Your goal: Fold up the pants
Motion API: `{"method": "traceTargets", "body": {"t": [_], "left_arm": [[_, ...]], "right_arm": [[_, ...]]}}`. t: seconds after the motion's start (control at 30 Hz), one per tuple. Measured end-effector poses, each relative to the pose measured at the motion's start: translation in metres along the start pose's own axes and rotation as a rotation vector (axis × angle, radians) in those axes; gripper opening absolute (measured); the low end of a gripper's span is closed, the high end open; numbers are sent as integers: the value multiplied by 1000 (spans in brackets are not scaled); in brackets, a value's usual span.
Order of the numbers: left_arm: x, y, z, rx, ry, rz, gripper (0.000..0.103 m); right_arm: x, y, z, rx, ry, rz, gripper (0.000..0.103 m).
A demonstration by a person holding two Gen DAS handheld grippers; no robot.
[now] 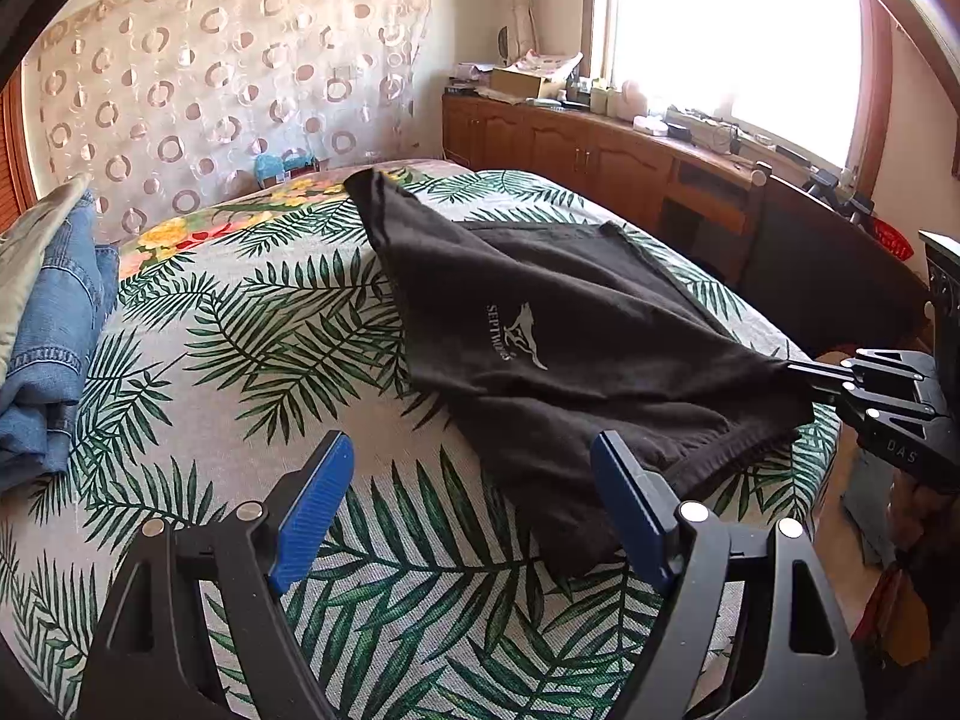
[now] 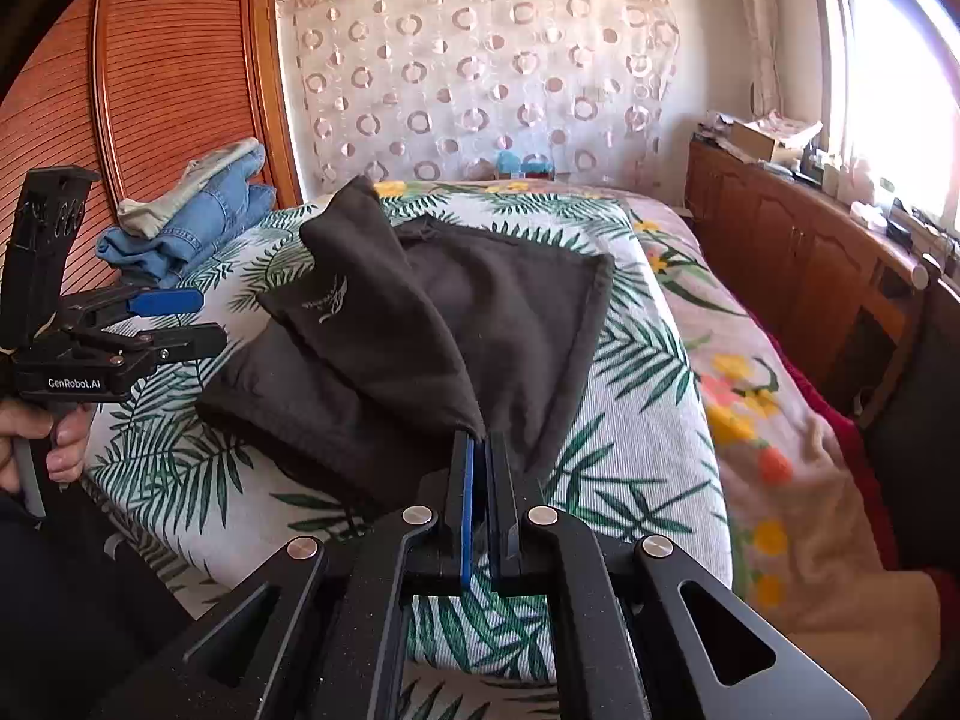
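Black pants (image 1: 540, 324) with a small white logo lie partly folded on the leaf-print bed cover (image 1: 252, 360). My right gripper (image 1: 795, 375) is shut on a corner of the pants and holds that fold lifted off the lower layers. In the right wrist view the black pants (image 2: 420, 312) run from the shut blue pads of the right gripper (image 2: 479, 438) toward the far end of the bed. My left gripper (image 1: 474, 456) is open just above the bed, at the near edge of the pants, with nothing between its fingers. The left gripper (image 2: 180, 318) also shows at the left, held by a hand (image 2: 60, 438).
Folded blue jeans and a pale garment (image 1: 54, 324) are stacked at the bed's left side. A wooden cabinet (image 1: 600, 150) crowded with items runs under the window on the right. A floral blanket (image 2: 768, 420) covers the bed's right edge. A louvred wooden door (image 2: 150, 90) stands behind the jeans.
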State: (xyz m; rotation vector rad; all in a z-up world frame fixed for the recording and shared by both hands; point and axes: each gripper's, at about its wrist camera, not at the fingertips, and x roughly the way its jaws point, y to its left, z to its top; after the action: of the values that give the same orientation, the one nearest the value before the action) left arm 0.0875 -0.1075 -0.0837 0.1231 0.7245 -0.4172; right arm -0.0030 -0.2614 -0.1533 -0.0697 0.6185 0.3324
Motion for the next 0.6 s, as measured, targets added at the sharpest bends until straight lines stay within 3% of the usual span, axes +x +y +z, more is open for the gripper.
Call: {"method": "traceTargets", "body": {"t": [0.4,0.53,0.6], "left_arm": [[16,-2,-9,12,69,10,82],[20,-1,-10,7,97,-3,82],[20,1,-11,1,99,-10,82]], "right_arm": [[7,-9,14,48,46,7,3],[1,-10,20,49,38,-2,14],[-3,-13,23,60,31,-7,30]]}}
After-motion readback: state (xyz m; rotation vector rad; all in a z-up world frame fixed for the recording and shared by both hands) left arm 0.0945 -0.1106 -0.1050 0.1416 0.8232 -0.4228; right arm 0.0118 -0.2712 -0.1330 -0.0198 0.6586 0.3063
